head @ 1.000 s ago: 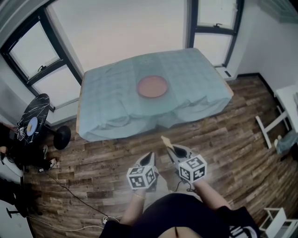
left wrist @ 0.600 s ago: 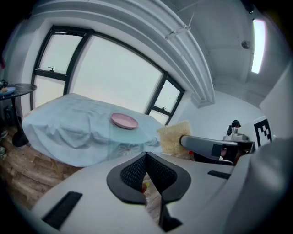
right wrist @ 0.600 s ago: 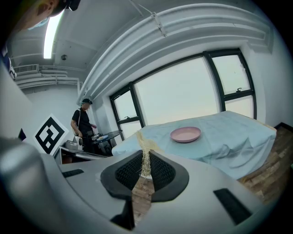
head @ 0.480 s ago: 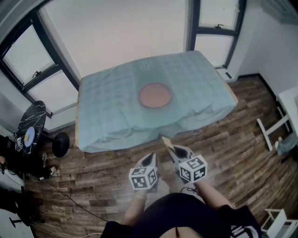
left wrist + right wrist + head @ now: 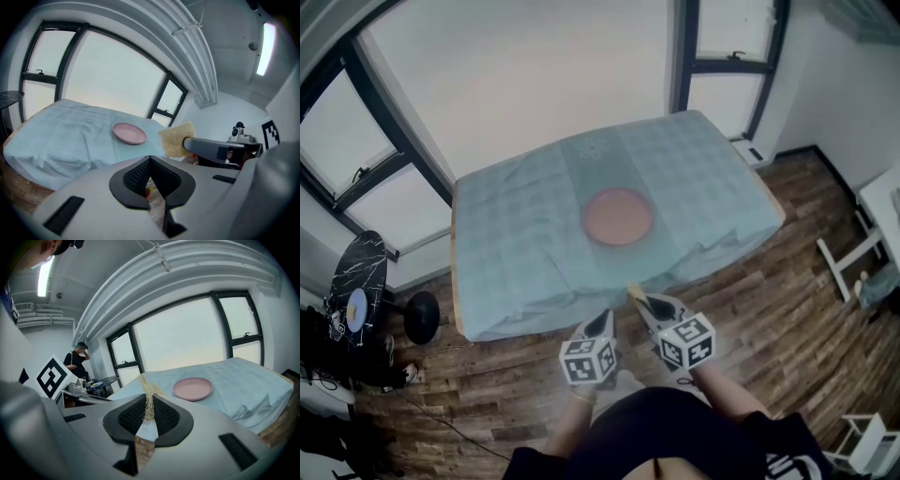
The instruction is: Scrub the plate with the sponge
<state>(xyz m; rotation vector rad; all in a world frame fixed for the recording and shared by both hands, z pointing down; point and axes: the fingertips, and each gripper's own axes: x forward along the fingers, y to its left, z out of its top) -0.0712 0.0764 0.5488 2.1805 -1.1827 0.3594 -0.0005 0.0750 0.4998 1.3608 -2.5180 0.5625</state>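
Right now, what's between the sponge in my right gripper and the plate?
Only bare blue cloth over the table. Nothing stands between the sponge and the plate, as the head view and the right gripper view both show.

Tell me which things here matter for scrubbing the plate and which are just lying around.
For the job:
pink plate, on the cloth-covered table
sponge, clamped in the right gripper
left gripper, shut and empty

Just around:
black round side table
white furniture at the right
person standing in the background
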